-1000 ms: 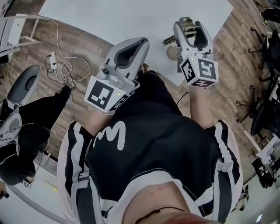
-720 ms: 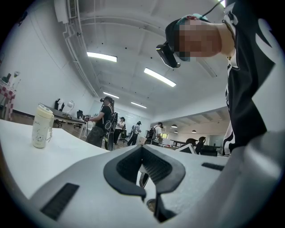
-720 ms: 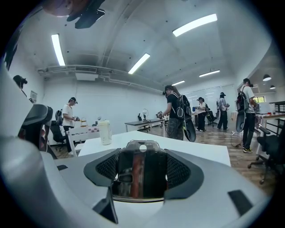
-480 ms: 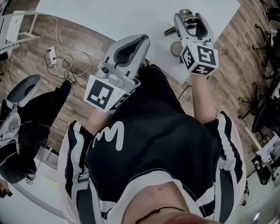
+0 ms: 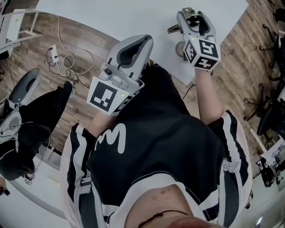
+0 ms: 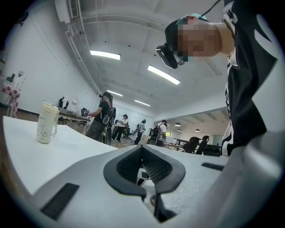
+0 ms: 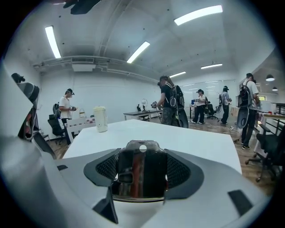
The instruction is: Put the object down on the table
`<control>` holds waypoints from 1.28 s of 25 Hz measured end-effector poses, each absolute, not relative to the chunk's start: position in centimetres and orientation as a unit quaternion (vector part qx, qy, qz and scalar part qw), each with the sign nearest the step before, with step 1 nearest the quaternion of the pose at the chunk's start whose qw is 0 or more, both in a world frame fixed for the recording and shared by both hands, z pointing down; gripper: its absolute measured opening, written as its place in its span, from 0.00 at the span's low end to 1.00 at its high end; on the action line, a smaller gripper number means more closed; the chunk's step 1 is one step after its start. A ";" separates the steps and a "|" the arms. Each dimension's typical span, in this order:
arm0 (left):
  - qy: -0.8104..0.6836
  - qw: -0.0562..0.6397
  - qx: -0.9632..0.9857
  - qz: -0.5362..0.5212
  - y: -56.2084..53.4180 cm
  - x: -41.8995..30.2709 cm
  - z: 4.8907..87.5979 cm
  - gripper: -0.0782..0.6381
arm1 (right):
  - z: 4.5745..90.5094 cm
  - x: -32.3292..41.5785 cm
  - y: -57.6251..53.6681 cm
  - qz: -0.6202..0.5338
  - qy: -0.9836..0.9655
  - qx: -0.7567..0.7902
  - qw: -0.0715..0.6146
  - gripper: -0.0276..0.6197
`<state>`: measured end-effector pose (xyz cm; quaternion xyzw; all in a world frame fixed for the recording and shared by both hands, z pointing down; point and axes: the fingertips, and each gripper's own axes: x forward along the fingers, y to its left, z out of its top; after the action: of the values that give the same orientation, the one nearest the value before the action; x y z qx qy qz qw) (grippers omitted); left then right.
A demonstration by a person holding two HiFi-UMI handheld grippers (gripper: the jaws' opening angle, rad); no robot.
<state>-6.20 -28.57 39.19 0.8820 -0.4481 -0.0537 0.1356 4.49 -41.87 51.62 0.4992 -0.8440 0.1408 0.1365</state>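
My right gripper (image 5: 189, 17) is shut on a shiny metal object (image 5: 187, 10) and holds it over the white table (image 5: 111, 18), near its front right corner. In the right gripper view the metal object (image 7: 141, 164), with a small hole near its top, sits upright between the ribbed pads of that gripper (image 7: 142, 178). My left gripper (image 5: 143, 43) hangs close to the person's body at the table's near edge. Its jaws meet at the tips with nothing between them, as the left gripper view (image 6: 150, 189) shows.
A round greyish thing (image 5: 179, 46) lies on the table, partly under the right gripper. A lidded cup (image 7: 100, 119) stands at the table's far end. White cables (image 5: 62, 62) and a chair (image 5: 24, 87) are on the floor at left. Several people stand at desks behind.
The right gripper has moved forward over the table with the metal object still in it. The left gripper has hardly shifted.
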 end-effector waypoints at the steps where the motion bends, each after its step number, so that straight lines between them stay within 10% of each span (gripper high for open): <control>1: -0.448 0.137 0.882 -0.054 -28.6 -6.2 39.2 0.11 | 51.9 4.5 -42.0 0.140 -0.843 0.499 0.142 0.51; 32: -0.459 0.154 0.873 -0.067 -28.1 -5.0 38.8 0.12 | 55.2 4.3 -42.2 0.120 -0.833 0.496 0.216 0.51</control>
<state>-4.98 -28.14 38.83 0.8725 -0.4589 -0.0673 0.1536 4.32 -42.22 55.19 0.4956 -0.8326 0.1197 0.2163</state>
